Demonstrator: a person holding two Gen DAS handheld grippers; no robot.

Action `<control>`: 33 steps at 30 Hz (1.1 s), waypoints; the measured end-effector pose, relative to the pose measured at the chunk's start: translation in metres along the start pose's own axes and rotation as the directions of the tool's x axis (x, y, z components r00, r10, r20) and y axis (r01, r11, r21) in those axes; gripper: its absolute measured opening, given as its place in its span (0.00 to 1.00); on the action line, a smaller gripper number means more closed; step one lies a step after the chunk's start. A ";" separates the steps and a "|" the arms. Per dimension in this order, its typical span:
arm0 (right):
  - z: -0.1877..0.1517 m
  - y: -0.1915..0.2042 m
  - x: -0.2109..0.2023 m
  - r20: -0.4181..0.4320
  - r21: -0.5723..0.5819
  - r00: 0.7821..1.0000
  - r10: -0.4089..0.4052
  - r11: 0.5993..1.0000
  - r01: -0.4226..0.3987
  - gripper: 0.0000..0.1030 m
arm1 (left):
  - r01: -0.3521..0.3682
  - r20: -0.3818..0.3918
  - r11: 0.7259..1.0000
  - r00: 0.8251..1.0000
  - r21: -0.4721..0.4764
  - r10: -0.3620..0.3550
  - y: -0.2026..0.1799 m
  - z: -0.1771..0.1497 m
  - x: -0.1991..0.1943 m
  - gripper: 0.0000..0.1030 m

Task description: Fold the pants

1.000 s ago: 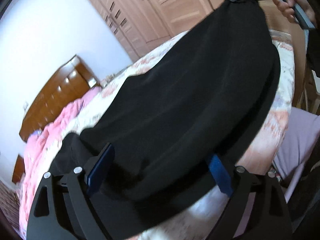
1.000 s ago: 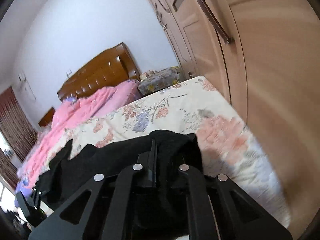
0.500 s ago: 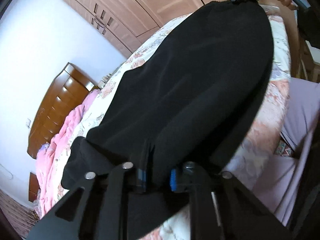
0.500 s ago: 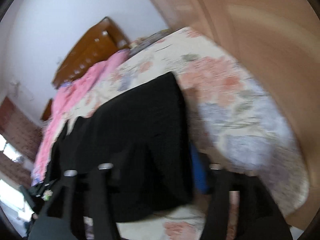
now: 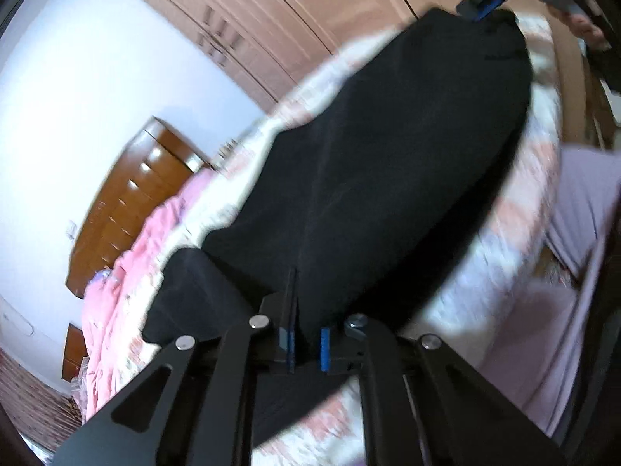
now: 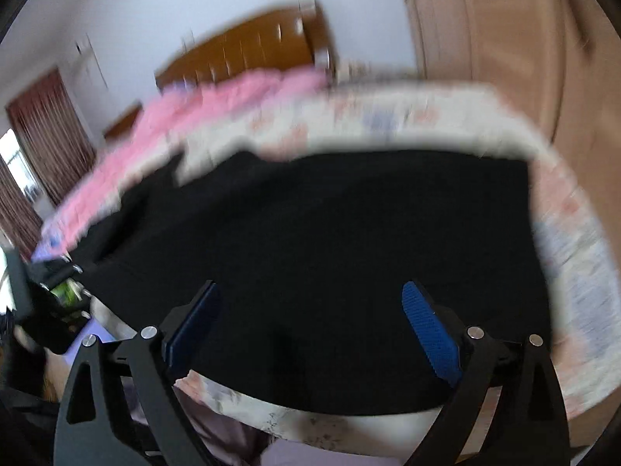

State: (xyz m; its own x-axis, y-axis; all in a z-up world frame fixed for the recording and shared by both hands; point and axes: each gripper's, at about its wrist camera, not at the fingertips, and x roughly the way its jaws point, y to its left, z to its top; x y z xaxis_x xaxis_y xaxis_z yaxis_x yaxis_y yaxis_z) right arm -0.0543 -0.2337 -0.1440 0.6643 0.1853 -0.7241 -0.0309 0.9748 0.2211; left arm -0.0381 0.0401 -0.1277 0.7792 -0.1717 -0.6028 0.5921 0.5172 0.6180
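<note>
Black pants point(image 5: 380, 178) lie flat along the bed's point(image 5: 516, 233) near edge, long axis running gripper to gripper. Left gripper point(image 5: 306, 343) is clamped on one end; right gripper point(image 6: 310, 322) hovers spread wide, empty, over the other.

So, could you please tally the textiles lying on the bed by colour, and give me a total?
Black: 1, the pants, pinched by the left tool
Pink: 1, the blanket near the headboard
Floral cream: 1, the bedsheet underneath
Total: 3
</note>
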 end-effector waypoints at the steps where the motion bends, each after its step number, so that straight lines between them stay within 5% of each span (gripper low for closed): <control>1: -0.004 0.008 0.002 0.046 -0.064 0.998 -0.052 0.996 0.055 0.91 | 0.011 -0.028 1.000 1.000 0.023 -0.010 -0.006 -0.004 0.006 0.09; 3: -0.005 0.021 0.005 0.020 -0.140 0.992 -0.125 0.982 0.126 0.91 | -0.015 -0.015 0.999 1.000 0.039 0.015 -0.014 -0.011 0.006 0.12; 5: 0.000 0.022 0.002 -0.029 -0.132 0.992 -0.123 0.984 0.118 0.91 | 0.035 0.006 0.999 0.999 0.014 -0.035 -0.009 -0.013 -0.002 0.28; 7: 0.006 0.022 -0.007 -0.024 -0.095 0.996 -0.083 0.992 0.080 0.91 | 0.133 0.061 0.988 0.990 -0.076 -0.129 0.011 -0.014 -0.016 0.79; 8: 0.011 0.022 -0.013 -0.007 -0.078 0.999 -0.051 0.996 0.050 0.91 | 0.157 0.103 0.976 0.984 -0.148 -0.143 0.027 -0.015 -0.024 0.85; 11: 0.028 0.039 -0.019 0.038 -0.072 0.999 0.023 0.997 -0.020 0.91 | 0.146 0.147 0.910 0.985 -0.387 -0.096 0.090 -0.018 -0.034 0.96; 13: 0.041 0.057 -0.010 0.038 -0.104 0.999 0.037 0.994 -0.033 0.91 | 0.043 0.059 0.834 0.998 -0.550 -0.013 0.143 -0.016 -0.014 0.99; 16: 0.054 0.095 0.011 0.030 -0.170 0.997 0.070 0.983 -0.064 0.91 | -0.083 -0.097 0.772 0.995 -0.630 0.027 0.189 0.001 0.028 0.99; 18: 0.057 0.118 0.023 0.007 -0.202 0.996 0.090 0.976 -0.087 0.91 | -0.123 -0.173 0.742 0.985 -0.659 0.010 0.215 0.016 0.066 0.99; 20: 0.057 0.132 0.032 -0.008 -0.226 0.994 0.108 0.968 -0.107 0.91 | -0.150 -0.242 0.681 0.969 -0.717 -0.042 0.252 0.024 0.118 0.99; 23: 0.054 0.150 0.043 -0.032 -0.245 0.992 0.122 0.961 -0.126 0.91 | -0.222 -0.364 0.599 0.923 -0.770 -0.126 0.289 0.028 0.189 0.98; 24: 0.052 0.151 0.046 -0.042 -0.243 0.991 0.127 0.961 -0.134 0.91 | -0.234 -0.392 0.596 0.908 -0.768 -0.150 0.293 0.027 0.207 0.97; 26: 0.049 0.149 0.055 -0.067 -0.232 0.989 0.133 0.962 -0.145 0.91 | -0.272 -0.494 0.631 0.845 -0.726 -0.205 0.291 0.027 0.250 0.83; 28: 0.050 0.145 0.059 -0.079 -0.222 0.988 0.132 0.964 -0.147 0.91 | -0.261 -0.540 0.653 0.797 -0.711 -0.271 0.275 0.015 0.270 0.57; 29: 0.051 0.142 0.061 -0.083 -0.215 0.987 0.135 0.965 -0.150 0.91 | -0.264 -0.531 0.647 0.807 -0.715 -0.257 0.274 0.014 0.269 0.55; 30: 0.052 0.140 0.062 -0.085 -0.206 0.987 0.139 0.966 -0.154 0.91 | -0.280 -0.547 0.652 0.799 -0.705 -0.249 0.275 0.011 0.269 0.44; 31: 0.054 0.136 0.064 -0.086 -0.191 0.986 0.146 0.969 -0.160 0.91 | -0.260 -0.528 0.645 0.808 -0.718 -0.261 0.275 0.008 0.266 0.18; 32: 0.056 0.134 0.066 -0.088 -0.179 0.985 0.149 0.970 -0.163 0.91 | -0.243 -0.502 0.639 0.825 -0.730 -0.260 0.276 0.006 0.260 0.07; 33: 0.060 0.132 0.068 -0.090 -0.170 0.985 0.149 0.972 -0.163 0.91 | -0.255 -0.501 0.645 0.835 -0.720 -0.229 0.278 0.005 0.255 0.07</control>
State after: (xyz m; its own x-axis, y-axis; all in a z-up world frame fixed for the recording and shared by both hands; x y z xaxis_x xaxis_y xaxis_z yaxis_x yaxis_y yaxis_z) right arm 0.0314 -0.1000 -0.1254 0.5824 0.3393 -0.7387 -0.2656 0.9383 0.2216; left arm 0.3264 0.1363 -0.1071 0.4116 0.1582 -0.8975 0.0351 0.9813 0.1891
